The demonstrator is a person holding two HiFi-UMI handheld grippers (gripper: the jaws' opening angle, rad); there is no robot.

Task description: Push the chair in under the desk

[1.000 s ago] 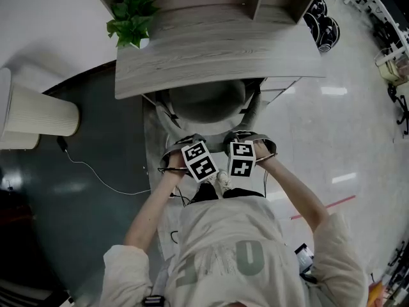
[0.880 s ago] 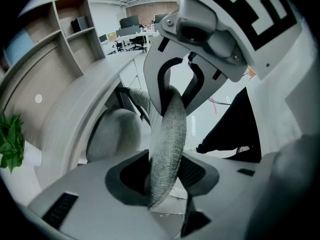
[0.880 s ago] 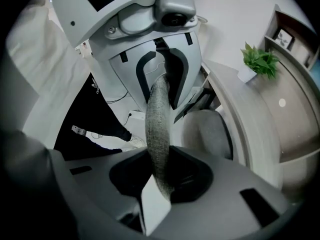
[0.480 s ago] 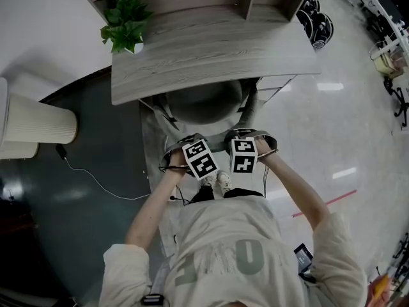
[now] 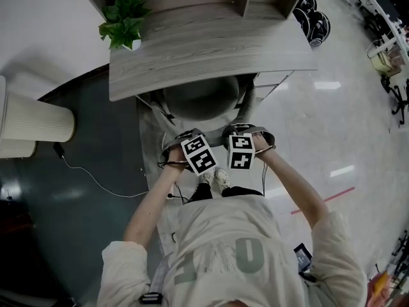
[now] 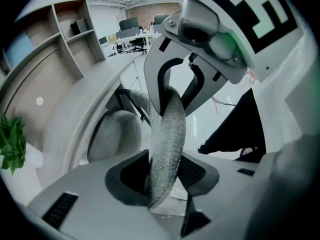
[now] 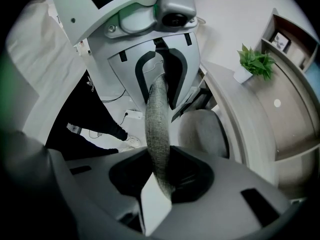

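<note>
Now left gripper (image 6: 163, 173) and right gripper (image 7: 161, 176) jaws clamp the chair (image 5: 201, 102), which faces the desk (image 5: 211, 51).

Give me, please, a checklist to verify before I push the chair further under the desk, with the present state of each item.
1. Grip, left gripper: its fingers are closed on the top edge of the backrest. Ok.
2. Grip, right gripper: the backrest edge sits between its fingers; whether they press it, cannot tell.
3. Alignment: the seat points into the opening of the desk and is partly under it. Ok.
4. Path: the floor cable lies left of the seat; whether it runs under it, cannot tell.
5. Desktop: the plant stands at the far left corner, away from the seat. Ok.
</note>
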